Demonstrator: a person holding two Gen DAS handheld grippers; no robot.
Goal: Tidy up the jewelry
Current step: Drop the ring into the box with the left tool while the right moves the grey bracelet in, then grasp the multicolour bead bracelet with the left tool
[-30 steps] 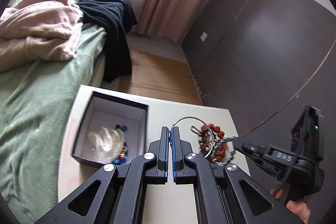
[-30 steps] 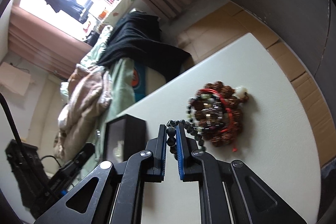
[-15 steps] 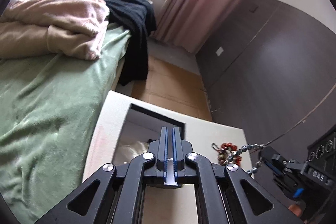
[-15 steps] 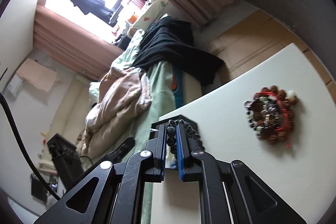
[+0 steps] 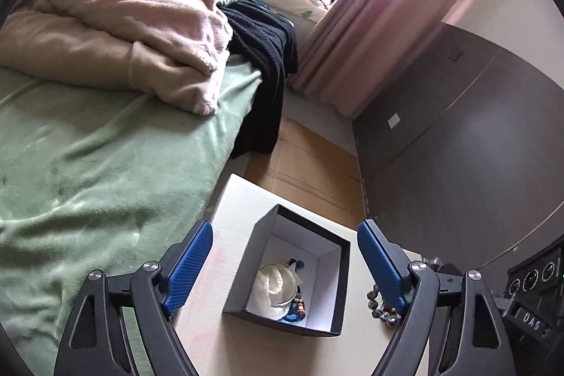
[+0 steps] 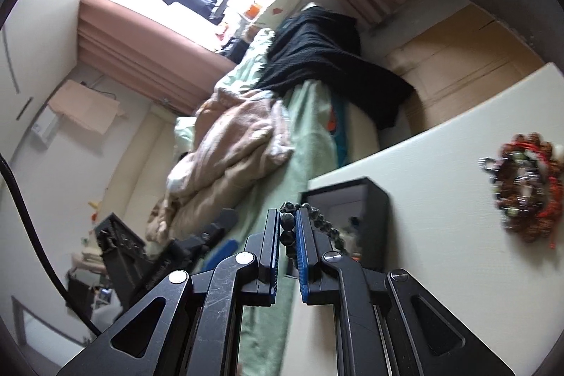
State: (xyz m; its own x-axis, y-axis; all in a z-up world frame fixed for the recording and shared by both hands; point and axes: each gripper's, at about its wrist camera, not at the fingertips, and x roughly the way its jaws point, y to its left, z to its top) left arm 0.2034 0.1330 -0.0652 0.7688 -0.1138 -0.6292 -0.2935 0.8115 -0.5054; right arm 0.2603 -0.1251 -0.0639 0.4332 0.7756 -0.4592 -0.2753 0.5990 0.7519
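The left wrist view looks down on the white table [image 5: 211, 298] beside the green-covered bed [image 5: 88, 164]. It shows the inside of the open black box [image 5: 338, 277] near the table's bed-side edge, where a pale bangle and some small beaded pieces lie. The right wrist view sees that box [image 6: 373, 210] only from the side. It alone shows the pile of red and brown bracelets [image 6: 525, 192], blurred, lying well apart from the box toward the table's opposite edge.

A second ago the left tongs [image 5: 285, 265] were shut with nothing between them. Their jaws have just been opening and now stand wide and empty, with the box framed between the blue pads [image 5: 190, 266]. The box also sat farther left in that view then.

The right tongs [image 6: 288, 229] are clamped on a dark bead bracelet [image 6: 287, 221], as they were a second ago. Its loop [image 5: 380, 305] hangs just beside the box's outer wall, nearer the box than before. The bracelet pile now lies farther from the right tongs than it did.
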